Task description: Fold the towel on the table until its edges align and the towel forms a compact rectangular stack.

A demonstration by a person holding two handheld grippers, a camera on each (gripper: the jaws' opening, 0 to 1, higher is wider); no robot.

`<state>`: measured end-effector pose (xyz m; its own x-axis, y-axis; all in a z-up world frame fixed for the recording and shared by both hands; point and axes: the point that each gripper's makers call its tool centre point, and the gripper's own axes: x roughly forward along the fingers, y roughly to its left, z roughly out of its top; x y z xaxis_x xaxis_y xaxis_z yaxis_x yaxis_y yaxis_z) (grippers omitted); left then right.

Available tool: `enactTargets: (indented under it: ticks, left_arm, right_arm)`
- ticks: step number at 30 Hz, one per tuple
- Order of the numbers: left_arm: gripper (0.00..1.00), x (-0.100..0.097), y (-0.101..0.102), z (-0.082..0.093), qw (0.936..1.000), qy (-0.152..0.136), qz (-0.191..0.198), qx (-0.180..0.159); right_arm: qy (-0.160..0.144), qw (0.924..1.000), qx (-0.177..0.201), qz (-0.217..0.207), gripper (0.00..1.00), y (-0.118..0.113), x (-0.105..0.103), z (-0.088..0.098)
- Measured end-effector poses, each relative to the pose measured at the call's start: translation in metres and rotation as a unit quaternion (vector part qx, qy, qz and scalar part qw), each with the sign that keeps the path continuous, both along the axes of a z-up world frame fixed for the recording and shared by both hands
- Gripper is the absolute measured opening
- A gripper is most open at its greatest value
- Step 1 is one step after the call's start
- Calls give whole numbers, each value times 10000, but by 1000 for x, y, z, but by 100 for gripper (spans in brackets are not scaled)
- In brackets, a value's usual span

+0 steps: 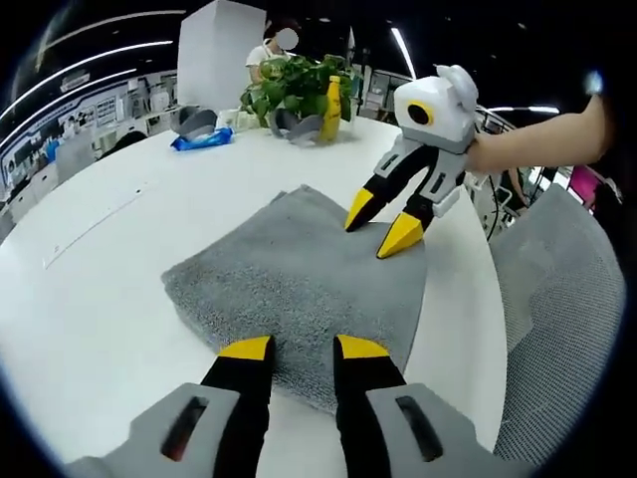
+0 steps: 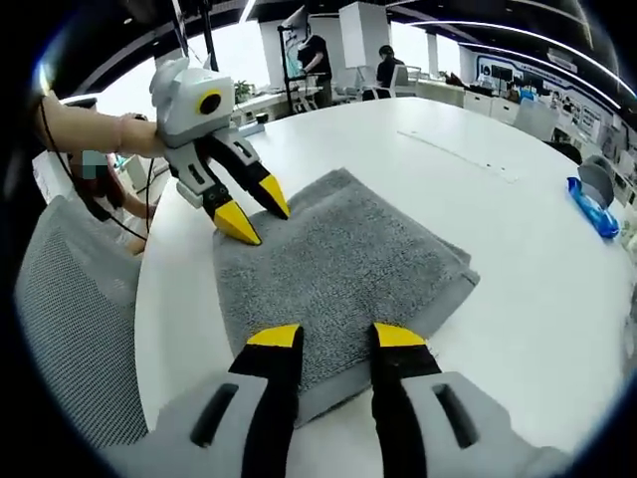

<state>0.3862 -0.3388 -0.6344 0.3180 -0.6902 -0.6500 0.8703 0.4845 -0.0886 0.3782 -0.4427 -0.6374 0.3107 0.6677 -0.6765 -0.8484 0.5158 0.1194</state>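
A grey towel (image 1: 299,279) lies folded into a thick rectangle on the white round table (image 1: 100,299). In the left gripper view my left gripper (image 1: 305,349) is open, its yellow tips resting over the towel's near edge. My right gripper (image 1: 380,223) comes in from the right, open, with its tips on the towel's far right corner. In the right gripper view the towel (image 2: 338,259) shows layered edges on its right side. There my right gripper (image 2: 336,337) is open over the near edge and my left gripper (image 2: 257,214) is open at the far left corner. Neither holds cloth.
A potted plant (image 1: 299,85), a yellow bottle (image 1: 331,110) and a blue packet (image 1: 202,139) stand at the table's far side. A grey mesh chair (image 1: 557,299) sits beside the table edge, also seen as the chair (image 2: 70,329). A blue packet (image 2: 592,209) lies at right.
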Motion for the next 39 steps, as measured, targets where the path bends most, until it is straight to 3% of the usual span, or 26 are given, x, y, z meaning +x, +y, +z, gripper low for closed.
enactTargets:
  ticks: [5,7,9,10,11,13,16,20,24,25,27,29,32,39]
  left_arm:
    - [26,-2,0,6,10000,-28,42,-72]
    - [28,-5,2,12,9997,-1,173,-170]
    - [37,-11,6,22,9965,164,657,-493]
    - [42,-16,5,35,9932,27,750,-890]
    - [45,-20,7,42,9919,-80,773,-1007]
    - [50,-34,18,53,9911,-265,854,-990]
    - [59,-47,32,69,9881,-446,1092,-986]
    - [77,-60,41,104,9781,-764,1400,-1340]
    - [89,-75,58,123,9714,-1225,1554,-1311]
    - [94,-81,62,124,9695,-1280,1621,-1318]
    - [99,-87,71,125,9643,-1356,1838,-1341]
    - [99,-94,78,130,9571,-1462,2083,-1386]
    - [99,-105,81,142,9459,-1719,2264,-1566]
    - [99,-121,77,147,9324,-1957,2555,-1643]
  right_arm:
    - [85,9993,279,-233,27,-1,-1,9]
    - [142,9985,401,-355,33,-2,-7,19]
    - [68,9983,402,-425,47,-5,-15,28]
    - [-63,9983,391,-434,53,-9,-23,35]
    - [-182,9982,378,-425,58,-12,-27,39]
    - [-315,9980,314,-456,62,-23,-42,47]
    - [-558,9946,601,-639,66,-34,-56,67]
    - [-924,9833,1095,-1125,85,-48,-70,96]
    - [-1239,9747,1056,-1534,89,-75,-87,117]
    - [-1577,9672,1010,-1718,92,-88,-86,125]
    - [-1922,9547,1089,-1991,100,-102,-92,141]
    - [-2133,9443,1069,-2265,99,-120,-101,151]
    - [-2040,9391,1210,-2486,99,-128,-118,158]
    - [-2193,9211,1166,-3000,99,-148,-134,153]
